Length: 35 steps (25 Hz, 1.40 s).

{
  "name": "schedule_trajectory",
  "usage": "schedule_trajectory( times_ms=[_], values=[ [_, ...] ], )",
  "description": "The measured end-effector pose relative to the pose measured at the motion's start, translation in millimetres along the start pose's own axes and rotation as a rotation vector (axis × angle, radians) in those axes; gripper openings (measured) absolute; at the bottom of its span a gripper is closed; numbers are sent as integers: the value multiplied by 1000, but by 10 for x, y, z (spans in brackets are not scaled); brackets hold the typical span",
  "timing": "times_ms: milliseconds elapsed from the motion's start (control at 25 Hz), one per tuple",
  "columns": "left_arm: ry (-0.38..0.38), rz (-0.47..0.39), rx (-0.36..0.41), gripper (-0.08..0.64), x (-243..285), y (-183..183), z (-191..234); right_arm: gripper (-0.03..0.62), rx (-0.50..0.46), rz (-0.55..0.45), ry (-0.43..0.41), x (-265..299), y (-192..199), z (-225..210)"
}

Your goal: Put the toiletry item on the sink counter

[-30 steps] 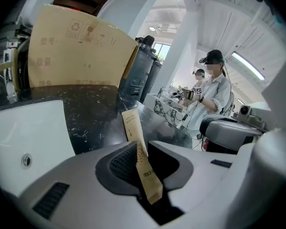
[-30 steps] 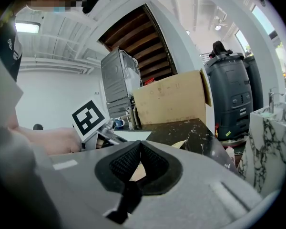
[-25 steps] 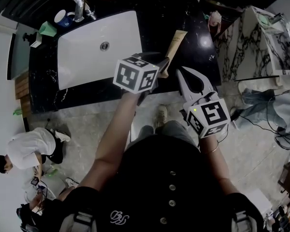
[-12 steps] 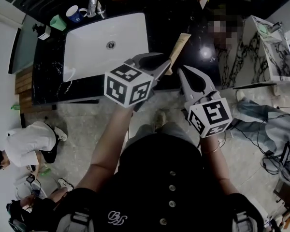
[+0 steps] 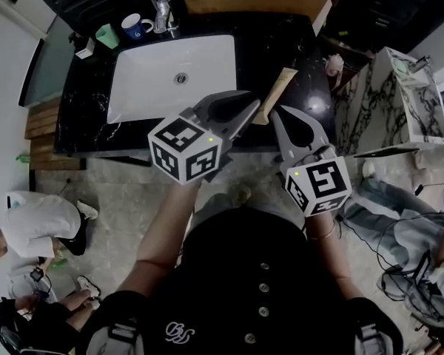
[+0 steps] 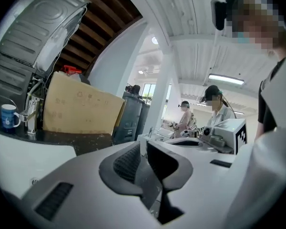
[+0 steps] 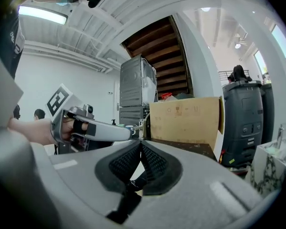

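Left gripper (image 5: 253, 106) drawn back toward the person since a second ago, its marker cube lower in the head view; tube (image 5: 281, 87) unmoved, flat on the black bench (image 5: 266, 35), right of the white sink (image 5: 155, 91), near end just beside the left tips. Left jaws: clenched together, nothing between. Right gripper (image 5: 277, 115): jaws closed, empty, by the bench edge. Judgement: item looks set down, only withdrawal remaining

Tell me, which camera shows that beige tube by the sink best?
The head view: the beige tube lies in plain sight on the black counter, right of the sink. Neither gripper view clearly shows it.
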<state>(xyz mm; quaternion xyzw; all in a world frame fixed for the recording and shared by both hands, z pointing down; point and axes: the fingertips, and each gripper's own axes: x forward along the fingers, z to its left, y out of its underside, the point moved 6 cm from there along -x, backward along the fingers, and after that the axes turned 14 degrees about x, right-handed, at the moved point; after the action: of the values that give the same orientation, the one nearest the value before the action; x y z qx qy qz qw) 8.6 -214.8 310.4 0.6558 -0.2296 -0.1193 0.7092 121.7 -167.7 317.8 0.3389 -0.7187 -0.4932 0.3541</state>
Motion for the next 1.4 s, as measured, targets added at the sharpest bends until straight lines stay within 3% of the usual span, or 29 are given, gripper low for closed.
schedule_trajectory(
  times_ms=[120,560,960,1200,1400],
  values=[
    [-12,-64,7,46,-95,-107,-35,3,-12,-16,-14,2,-61,46],
    [-21,-112,10,43,-268,-58,-181,3,-29,-30,-22,-18,-52,184],
    [-38,-97,-81,32,-407,153,-298,3,-11,-18,-38,-48,70,255],
    [-21,-97,-89,26,-420,216,-363,3,52,2,-71,-59,161,270],
    [-24,-98,-109,25,-439,286,-357,3,32,40,-73,-54,239,276]
  ],
)
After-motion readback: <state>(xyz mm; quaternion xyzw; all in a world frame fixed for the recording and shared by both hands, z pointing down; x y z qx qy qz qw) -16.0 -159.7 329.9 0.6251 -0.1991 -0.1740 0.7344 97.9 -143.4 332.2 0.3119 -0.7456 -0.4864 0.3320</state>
